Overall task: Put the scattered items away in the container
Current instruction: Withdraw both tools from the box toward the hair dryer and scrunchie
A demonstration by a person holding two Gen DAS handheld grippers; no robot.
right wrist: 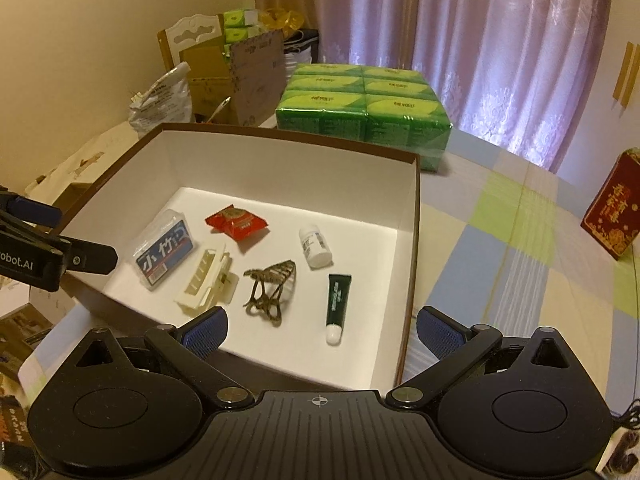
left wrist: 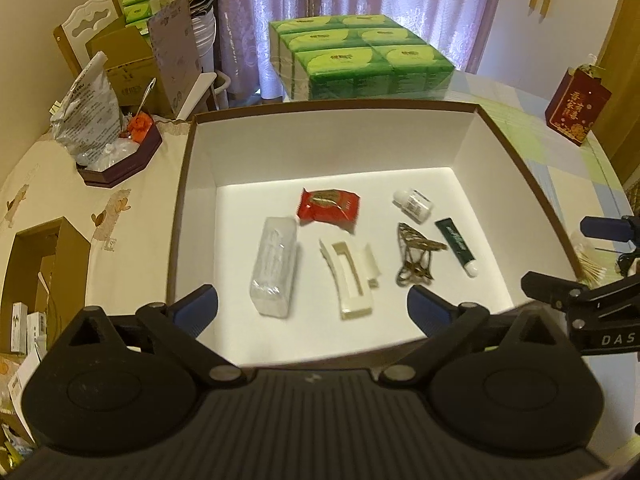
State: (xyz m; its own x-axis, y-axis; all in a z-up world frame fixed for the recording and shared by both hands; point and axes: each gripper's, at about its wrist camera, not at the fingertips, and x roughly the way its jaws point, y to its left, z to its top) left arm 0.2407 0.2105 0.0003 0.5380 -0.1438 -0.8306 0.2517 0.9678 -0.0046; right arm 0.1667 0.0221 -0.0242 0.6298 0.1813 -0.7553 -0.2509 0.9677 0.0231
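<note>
Left wrist view: left gripper (left wrist: 312, 306) hangs wide open over the brown-rimmed white cardboard box (left wrist: 320, 140); right gripper (right wrist: 322, 330) is spread open too, both holding nothing.

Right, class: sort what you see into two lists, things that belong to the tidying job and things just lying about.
Part of the job:
box
red snack packet
toothpick case
cream hair clip
bronze hair clip
white bottle
green tube

Just lying about:
green tissue packs
red gift bag
cardboard boxes
</note>
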